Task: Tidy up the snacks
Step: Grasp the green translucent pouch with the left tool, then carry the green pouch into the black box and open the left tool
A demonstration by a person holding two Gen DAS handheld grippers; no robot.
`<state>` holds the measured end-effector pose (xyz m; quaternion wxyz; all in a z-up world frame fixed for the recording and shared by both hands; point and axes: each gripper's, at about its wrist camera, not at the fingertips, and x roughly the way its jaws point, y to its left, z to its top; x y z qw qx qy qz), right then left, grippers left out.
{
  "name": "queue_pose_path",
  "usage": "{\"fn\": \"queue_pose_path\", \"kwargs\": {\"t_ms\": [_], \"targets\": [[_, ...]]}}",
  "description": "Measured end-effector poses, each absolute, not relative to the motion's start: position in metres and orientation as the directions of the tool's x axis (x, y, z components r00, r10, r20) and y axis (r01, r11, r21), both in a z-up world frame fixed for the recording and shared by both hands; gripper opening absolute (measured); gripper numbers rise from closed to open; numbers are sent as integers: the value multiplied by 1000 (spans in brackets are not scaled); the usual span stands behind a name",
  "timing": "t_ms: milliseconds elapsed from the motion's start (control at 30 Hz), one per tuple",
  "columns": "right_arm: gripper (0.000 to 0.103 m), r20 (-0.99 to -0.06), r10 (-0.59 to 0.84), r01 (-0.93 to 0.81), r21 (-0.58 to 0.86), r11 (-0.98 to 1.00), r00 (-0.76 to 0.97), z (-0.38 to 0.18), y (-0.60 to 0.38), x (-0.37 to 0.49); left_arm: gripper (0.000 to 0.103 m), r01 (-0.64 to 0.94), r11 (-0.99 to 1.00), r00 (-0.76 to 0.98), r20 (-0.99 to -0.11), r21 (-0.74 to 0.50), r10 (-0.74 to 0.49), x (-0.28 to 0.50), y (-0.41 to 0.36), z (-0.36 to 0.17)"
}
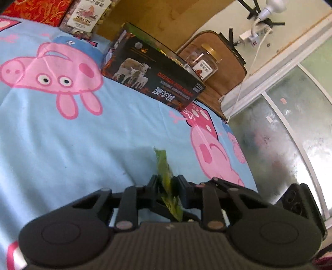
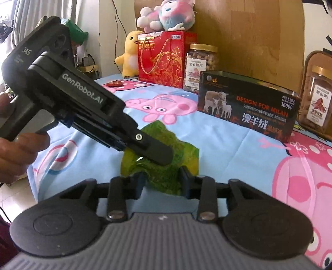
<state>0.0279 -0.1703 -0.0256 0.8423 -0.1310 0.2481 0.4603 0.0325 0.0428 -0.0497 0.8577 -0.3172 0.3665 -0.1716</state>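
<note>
A green snack packet (image 2: 164,166) is held above a tabletop (image 2: 228,145) covered with a light blue cloth printed with pink cartoon pigs. Both tools grip it at once. The left tool (image 2: 153,149), held in a person's hand (image 2: 16,149), reaches in from the left of the right wrist view, its flat black fingers (image 2: 157,151) pressed together on the packet's upper part. In the left wrist view, that same left tool (image 1: 167,182) has the thin packet (image 1: 166,176) edge-on, clamped between its two fingers. The right tool (image 2: 162,180) pinches the packet's lower edge, its fingers closed against the crinkled wrapper on either side. Behind the packet — further back on the cloth — stands a dark box (image 2: 247,106) showing sheep and the words "DESIGN FOR MILAN". To its left are a clear jar of nuts (image 2: 200,68) with a gold lid and a red gift box (image 2: 164,58) with a rope handle. A yellow plush toy (image 2: 129,56) sits beside the red box, and a pink and blue plush toy (image 2: 166,16) lies on top of it. At the far right stands a second gold-lidded jar (image 2: 317,99) — behind the dark box's right end.
</note>
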Motion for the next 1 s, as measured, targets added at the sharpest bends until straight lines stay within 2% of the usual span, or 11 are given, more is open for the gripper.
{"fn": "queue_pose_path", "kwargs": {"t_ms": [200,367,500,633,767,800,833,867,900,933,1000], "targets": [[41,-539,715,-838,30,545,446,-25,-170,28,18,14,717,685,-516,-697,-515,37,57,-54],[56,-536,714,-817,76,572,450,-24,-182,31,18,36,667,708,-452,-744,-542,31,70,-49],[58,-509,791,-779,320,539,338,-22,-203,51,18,83,645,742,-385,-760,-549,22,83,-32],[58,-356,908,-666,626,406,219,-22,-230,74,18,117,615,753,-334,-780,-567,17,90,-23],[58,-259,947,-579,750,320,188,-19,-235,91,18,185,577,728,-284,-796,-625,19,86,-18],[53,-244,954,-569,766,299,173,-18,-233,94,18,200,579,718,-284,-790,-635,21,82,-16],[36,-226,962,-562,781,274,155,-17,-229,97,18,196,611,727,-305,-767,-616,23,78,-13],[30,-212,966,-557,790,258,148,-15,-228,100,18,195,635,727,-324,-747,-605,26,76,-11],[12,-211,965,-560,786,264,159,-13,-228,101,19,194,647,723,-338,-738,-602,31,75,-9],[4,-210,964,-566,781,265,162,-10,-227,102,19,196,647,717,-343,-737,-607,36,76,-7],[4,-213,960,-573,770,280,183,-4,-227,107,19,202,670,711,-363,-715,-602,50,73,1]]}}
